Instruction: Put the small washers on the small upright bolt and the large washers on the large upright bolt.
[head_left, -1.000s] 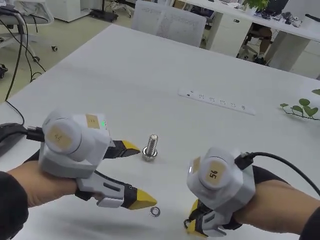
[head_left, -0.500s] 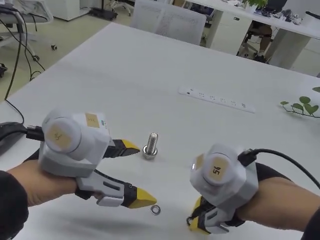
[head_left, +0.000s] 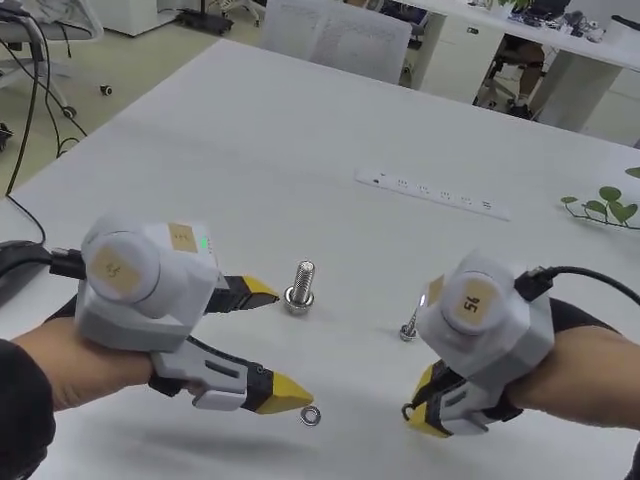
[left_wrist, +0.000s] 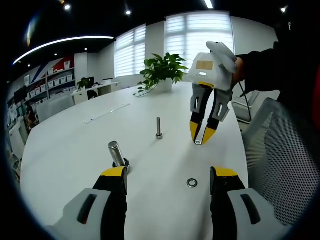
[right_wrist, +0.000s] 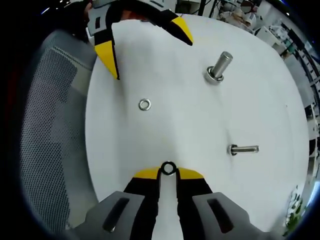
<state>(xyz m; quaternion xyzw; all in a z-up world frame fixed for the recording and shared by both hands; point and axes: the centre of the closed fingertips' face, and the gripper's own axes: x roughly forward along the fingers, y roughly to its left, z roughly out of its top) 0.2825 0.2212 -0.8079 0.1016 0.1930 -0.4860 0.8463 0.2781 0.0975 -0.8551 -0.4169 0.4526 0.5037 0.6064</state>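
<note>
**One in the pinch, one to go**

The small washer (right_wrist: 168, 168) is clamped by its rim in the very tips of the right hand-held gripper (right_wrist: 168, 172). The hole is left open, I'd guess so it can drop straight over the small upright bolt (right_wrist: 243, 149). In the head view that bolt stands near the gripper, at about 12 o'clock from its tips. The large upright bolt (head_left: 301, 288) is between 9 and 10 o'clock from the small one. It has a collar at its foot, washer or bolt head, can't tell.

A loose washer (head_left: 311, 417) lies flat on the bench (head_left: 300, 150) at 6 o'clock from the large bolt. It's just beside one tip of the left hand-held gripper (head_left: 280, 343), whose jaws are spread wide, probably ready to grab it.

Writing: the right one's sticker (head_left: 472, 303) reads something like "56", the left one's is too faint to read
</note>
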